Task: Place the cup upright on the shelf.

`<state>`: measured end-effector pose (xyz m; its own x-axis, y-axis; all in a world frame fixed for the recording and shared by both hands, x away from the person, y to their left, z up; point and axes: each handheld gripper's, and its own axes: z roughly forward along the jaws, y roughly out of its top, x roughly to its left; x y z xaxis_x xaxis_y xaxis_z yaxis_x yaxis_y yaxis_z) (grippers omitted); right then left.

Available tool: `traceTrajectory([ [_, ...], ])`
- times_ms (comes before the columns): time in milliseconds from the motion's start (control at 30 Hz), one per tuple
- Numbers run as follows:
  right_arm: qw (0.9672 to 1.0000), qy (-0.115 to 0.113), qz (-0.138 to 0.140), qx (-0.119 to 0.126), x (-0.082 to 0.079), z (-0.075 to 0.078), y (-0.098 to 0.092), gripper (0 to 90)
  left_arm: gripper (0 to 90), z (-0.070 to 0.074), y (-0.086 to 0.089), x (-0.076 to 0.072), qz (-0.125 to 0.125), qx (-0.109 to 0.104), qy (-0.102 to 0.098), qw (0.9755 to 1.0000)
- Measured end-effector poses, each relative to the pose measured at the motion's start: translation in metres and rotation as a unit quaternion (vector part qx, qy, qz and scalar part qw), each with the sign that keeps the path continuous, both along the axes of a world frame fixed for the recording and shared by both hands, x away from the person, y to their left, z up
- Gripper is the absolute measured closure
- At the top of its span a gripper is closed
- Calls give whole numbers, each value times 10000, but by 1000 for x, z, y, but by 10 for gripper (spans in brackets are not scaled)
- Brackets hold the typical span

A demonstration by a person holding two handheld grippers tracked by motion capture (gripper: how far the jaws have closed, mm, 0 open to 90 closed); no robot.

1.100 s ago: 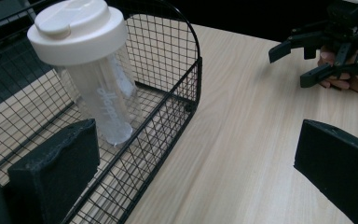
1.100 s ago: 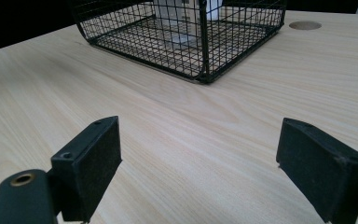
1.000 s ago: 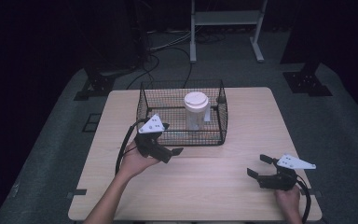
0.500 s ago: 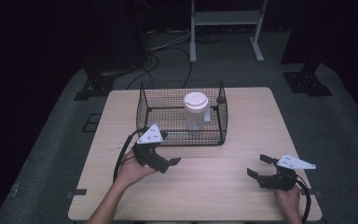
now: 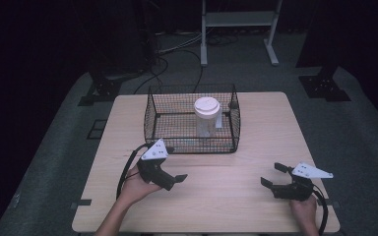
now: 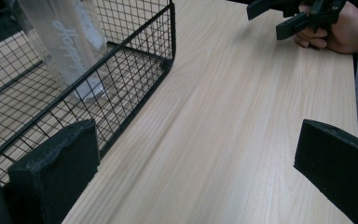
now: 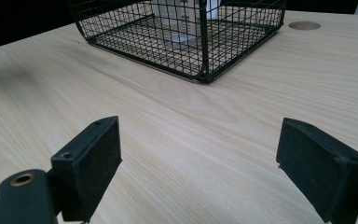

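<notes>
Left gripper (image 5: 173, 179) low over the counter (image 5: 226, 196), fingers (image 6: 56, 172) spread wide, nothing between them but bare wood. Just beyond the left-hand finger in the left gripper view, the black wire basket (image 6: 121, 88), its near wall and rounded corner close alongside but not touching. Inside the basket, upright, the clear bottle (image 6: 67, 46) with pale lettering down its side, seen through the mesh, well past the fingertips and off to that side rather than in the gap.

Right gripper (image 5: 274, 178) also down near the counter, fingers (image 7: 93, 158) parted wide and holding nothing. Straight ahead in the right gripper view, well apart, a basket corner (image 7: 200, 51), with the bottle's base (image 7: 179, 37) faint behind the wires.

From the high view: basket (image 5: 150, 120) at the middle back of the counter, bottle (image 5: 206, 117) with its white lid standing toward the basket's right half. Left gripper just in front of the basket's near left corner; right gripper far off toward the near right edge, hand (image 5: 304, 212) behind it.
</notes>
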<state>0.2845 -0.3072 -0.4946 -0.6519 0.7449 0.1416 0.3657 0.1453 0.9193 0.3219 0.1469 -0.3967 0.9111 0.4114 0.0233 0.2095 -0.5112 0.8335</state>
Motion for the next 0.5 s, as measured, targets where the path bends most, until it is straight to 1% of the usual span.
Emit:
traceTrajectory([
  [67,10000,-6,-5,-6,0,0,0,128,0,-2,1,-1,9,-43,1,10000],
  [200,10000,4,4,-3,0,0,0,129,0,-6,5,-5,21,-28,-5,10000],
  [300,10000,9,1,-10,0,0,0,129,0,-10,8,-8,52,30,-40,10000],
  [367,10000,10,1,-14,0,0,0,128,0,-11,9,-9,69,28,-64,10000],
  [500,10000,14,-9,-24,0,0,0,128,0,-17,15,-13,141,-46,-58,9999],
])
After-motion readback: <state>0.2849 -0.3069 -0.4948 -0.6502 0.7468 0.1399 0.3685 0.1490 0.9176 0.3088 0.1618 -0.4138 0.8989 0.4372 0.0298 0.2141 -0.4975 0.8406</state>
